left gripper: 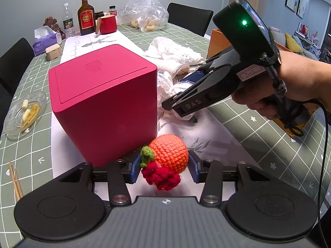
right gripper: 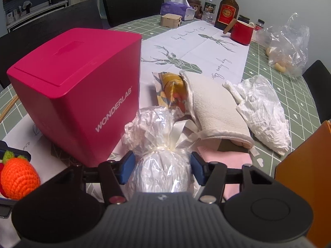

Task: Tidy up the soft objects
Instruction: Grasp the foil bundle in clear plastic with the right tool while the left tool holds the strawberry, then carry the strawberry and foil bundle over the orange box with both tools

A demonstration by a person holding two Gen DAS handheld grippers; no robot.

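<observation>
My left gripper (left gripper: pixel 164 168) is shut on a crocheted toy: an orange ball (left gripper: pixel 168 153) with green leaf and dark red berries (left gripper: pixel 161 177). It hangs just above the white runner, beside the magenta box (left gripper: pixel 103 99). The toy also shows at the left edge of the right wrist view (right gripper: pixel 18 179). My right gripper (right gripper: pixel 161 165) is shut on a cellophane-wrapped white bundle (right gripper: pixel 161 165) tied with a cream ribbon. The right gripper shows in the left wrist view (left gripper: pixel 178 105), to the right of the box.
The magenta box (right gripper: pixel 76 95) reads WONDERLAB. A beige cloth mitt (right gripper: pixel 215 111), a crumpled white bag (right gripper: pixel 262 111), pink cloth (right gripper: pixel 233 165) and a wrapped snack (right gripper: pixel 171 91) lie behind the bundle. An orange box (right gripper: pixel 306 177) stands right. A glass dish (left gripper: pixel 24 113), bottles and a red pot (left gripper: pixel 107 23) sit around.
</observation>
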